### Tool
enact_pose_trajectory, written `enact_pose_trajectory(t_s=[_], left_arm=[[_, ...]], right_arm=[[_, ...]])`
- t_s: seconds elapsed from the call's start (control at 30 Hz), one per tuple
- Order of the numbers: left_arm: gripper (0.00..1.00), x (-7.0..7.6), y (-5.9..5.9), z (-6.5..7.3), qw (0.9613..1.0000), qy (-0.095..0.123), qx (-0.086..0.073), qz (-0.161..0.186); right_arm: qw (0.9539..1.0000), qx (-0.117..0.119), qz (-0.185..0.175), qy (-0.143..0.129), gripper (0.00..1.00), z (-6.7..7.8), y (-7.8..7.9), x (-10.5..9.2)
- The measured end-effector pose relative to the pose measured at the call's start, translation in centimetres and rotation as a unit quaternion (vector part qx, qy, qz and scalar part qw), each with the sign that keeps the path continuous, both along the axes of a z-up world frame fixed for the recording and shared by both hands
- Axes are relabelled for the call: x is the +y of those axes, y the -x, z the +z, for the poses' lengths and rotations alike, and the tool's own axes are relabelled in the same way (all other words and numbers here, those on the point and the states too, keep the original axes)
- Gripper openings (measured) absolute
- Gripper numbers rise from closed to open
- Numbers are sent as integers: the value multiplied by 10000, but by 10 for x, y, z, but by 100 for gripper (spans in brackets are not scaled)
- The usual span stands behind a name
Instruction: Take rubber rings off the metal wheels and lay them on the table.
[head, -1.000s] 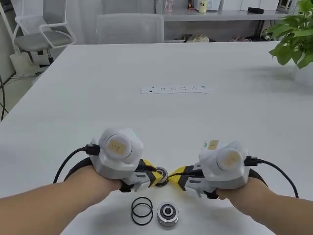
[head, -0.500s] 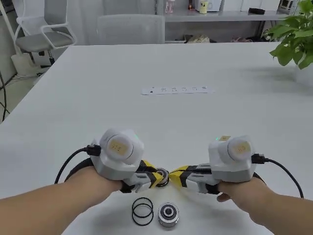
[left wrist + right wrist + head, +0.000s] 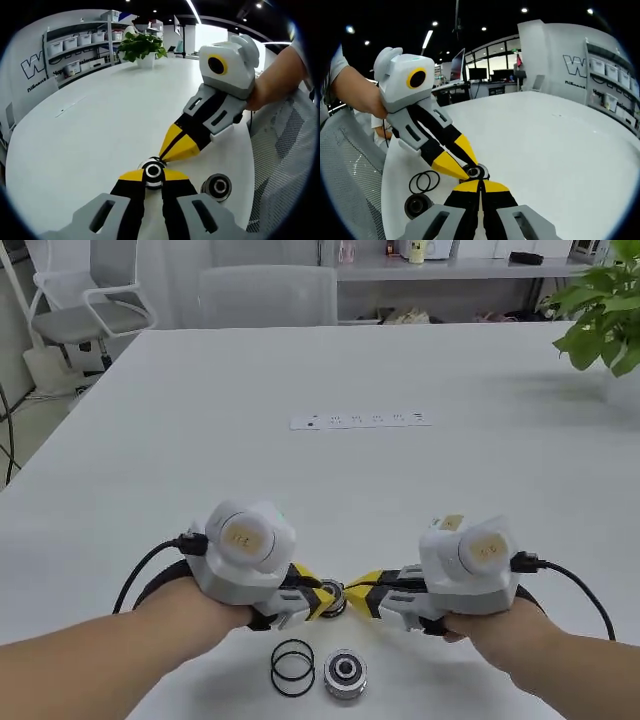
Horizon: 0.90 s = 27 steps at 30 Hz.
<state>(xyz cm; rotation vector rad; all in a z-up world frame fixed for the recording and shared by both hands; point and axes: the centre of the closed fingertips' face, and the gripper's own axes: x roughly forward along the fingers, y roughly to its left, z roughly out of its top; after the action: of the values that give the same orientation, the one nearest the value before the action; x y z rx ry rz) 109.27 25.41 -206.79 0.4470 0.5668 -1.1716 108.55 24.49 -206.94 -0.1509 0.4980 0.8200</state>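
My worktop [image 3: 180, 450] carries a white power strip [image 3: 362, 422] at its middle and a leafy plant [image 3: 600, 315] at its far right corner.

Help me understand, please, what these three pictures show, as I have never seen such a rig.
No robot arm here: a person holds a two-jaw gripper in each hand. One picture comes from a camera on the person's head; the other two from cameras riding on the grippers, looking along their yellow-tipped jaws. The left gripper is shut on a small metal wheel, held between its tips. The right gripper meets it tip-first with jaws closed; whether it pinches a ring I cannot tell. On the white table lie two black rubber rings, a second wheel and, farther off, a power strip.
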Motion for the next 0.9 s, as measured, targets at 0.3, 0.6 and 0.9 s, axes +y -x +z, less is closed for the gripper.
enact_pose_trajectory(t_s=[0.3, 0.6, 0.9], left_arm=[[7, 0, 0, 0, 10000, -6, -1, -17], [7, 0, 1, 0, 10000, 27, -5, -62], [7, 0, 2, 0, 9999, 53, -12, -112]], right_arm=[[9997, -127, 174, 124, 0, 1, 0, 1], [9991, -128, 389, 70, 0, 2, 2, 2], [9985, -85, 547, -4, 0, 3, 5, 4]])
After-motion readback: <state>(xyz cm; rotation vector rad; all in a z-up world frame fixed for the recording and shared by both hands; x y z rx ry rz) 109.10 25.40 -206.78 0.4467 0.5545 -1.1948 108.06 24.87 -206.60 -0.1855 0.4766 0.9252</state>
